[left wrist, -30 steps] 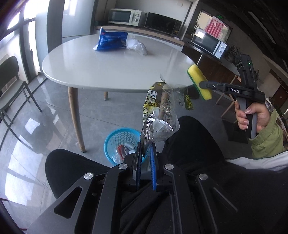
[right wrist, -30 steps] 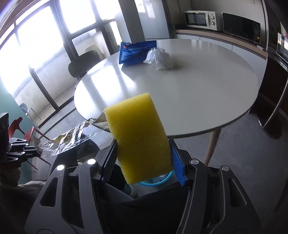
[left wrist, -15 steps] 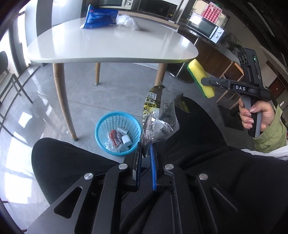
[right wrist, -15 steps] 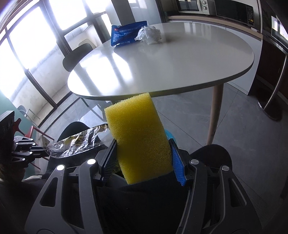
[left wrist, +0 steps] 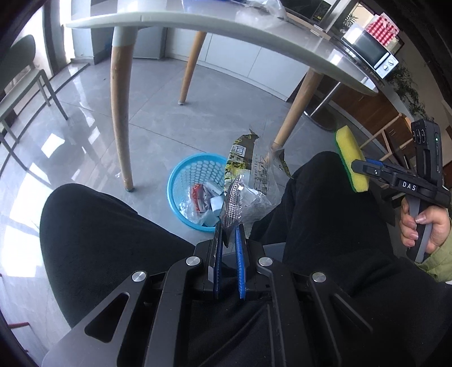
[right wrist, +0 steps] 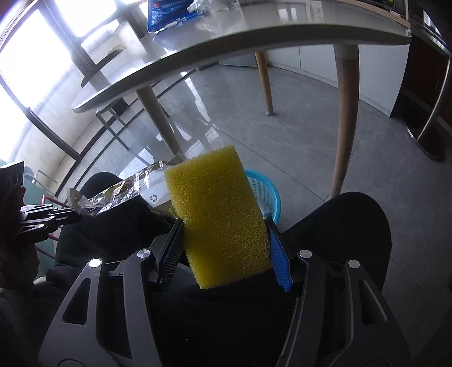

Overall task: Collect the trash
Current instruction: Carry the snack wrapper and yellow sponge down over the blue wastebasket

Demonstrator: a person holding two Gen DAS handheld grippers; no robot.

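My left gripper (left wrist: pixel 228 231) is shut on a crumpled foil and clear snack wrapper (left wrist: pixel 248 180), held above my knees and just right of a blue mesh trash basket (left wrist: pixel 186 175) on the floor with several scraps inside. My right gripper (right wrist: pixel 223 225) is shut on a yellow sponge (right wrist: pixel 217 214). In the left wrist view the sponge (left wrist: pixel 350 158) and right gripper (left wrist: pixel 367 169) are at the right. In the right wrist view the wrapper (right wrist: pixel 118 192) and left gripper (right wrist: pixel 67 217) are at the left, and the basket (right wrist: pixel 265 194) peeks out behind the sponge.
A white round table (left wrist: pixel 254 28) on wooden legs (left wrist: pixel 120 113) stands above and beyond the basket. On it lie a blue bag (right wrist: pixel 169 14) and crumpled clear plastic (right wrist: pixel 214 5). My black-trousered knees (left wrist: pixel 99 240) flank the basket. A chair (left wrist: pixel 19 84) stands left.
Both grippers have dropped below the table top and tilted down toward the floor. The basket now shows nearer and more central. Both still hold their items.
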